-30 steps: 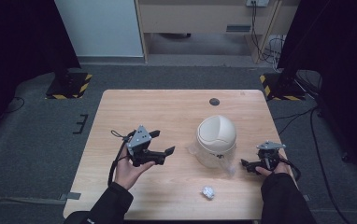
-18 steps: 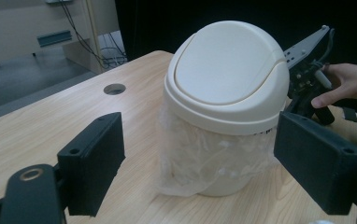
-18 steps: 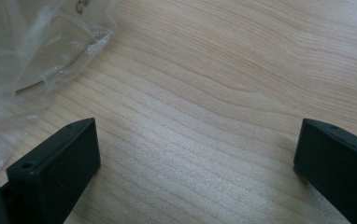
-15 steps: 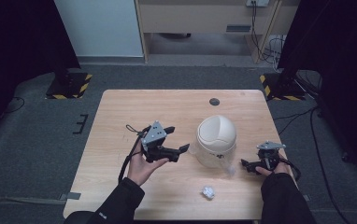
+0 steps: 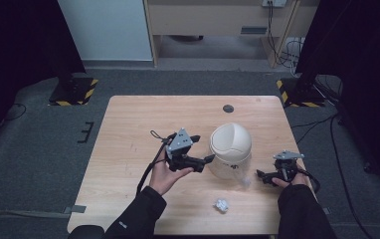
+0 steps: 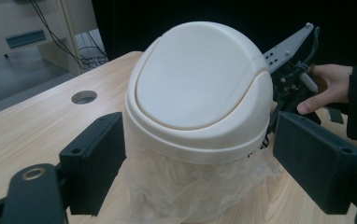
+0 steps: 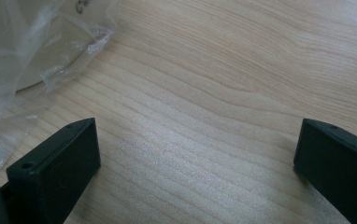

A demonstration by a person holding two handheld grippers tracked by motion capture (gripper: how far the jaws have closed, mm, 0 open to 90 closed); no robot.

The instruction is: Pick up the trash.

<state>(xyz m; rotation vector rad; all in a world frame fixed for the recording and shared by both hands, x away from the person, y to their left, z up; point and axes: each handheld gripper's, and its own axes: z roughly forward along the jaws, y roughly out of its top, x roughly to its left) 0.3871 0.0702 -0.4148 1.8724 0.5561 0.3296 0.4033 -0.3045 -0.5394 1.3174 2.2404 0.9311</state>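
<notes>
The light wooden table [image 5: 128, 149] carries a cream plastic bin with a domed swing lid and a clear plastic liner [image 5: 230, 149], standing right of the centre; a round cable hole [image 5: 228, 108] lies behind it, and a small crumpled white paper scrap [image 5: 221, 204] lies near the front edge, well apart from both claws. Compared with a second ago, the left claw [image 5: 209, 160] has travelled from the open table toward the bin and now hangs just beside its left wall, jaws apart and holding nothing; I judge the person means to grip or steady the bin next, perhaps so that the scrap can go in later. The right claw [image 5: 261, 175] has stayed low at the right of the bin, also spread wide and empty. The left gripper view shows the bin [image 6: 200, 93] framed between its two jaws with the liner bunched under the lid, a detail the high view makes too small; the right gripper view shows bare wood between its jaws and the liner's crumpled edge [image 7: 50, 51].
</notes>
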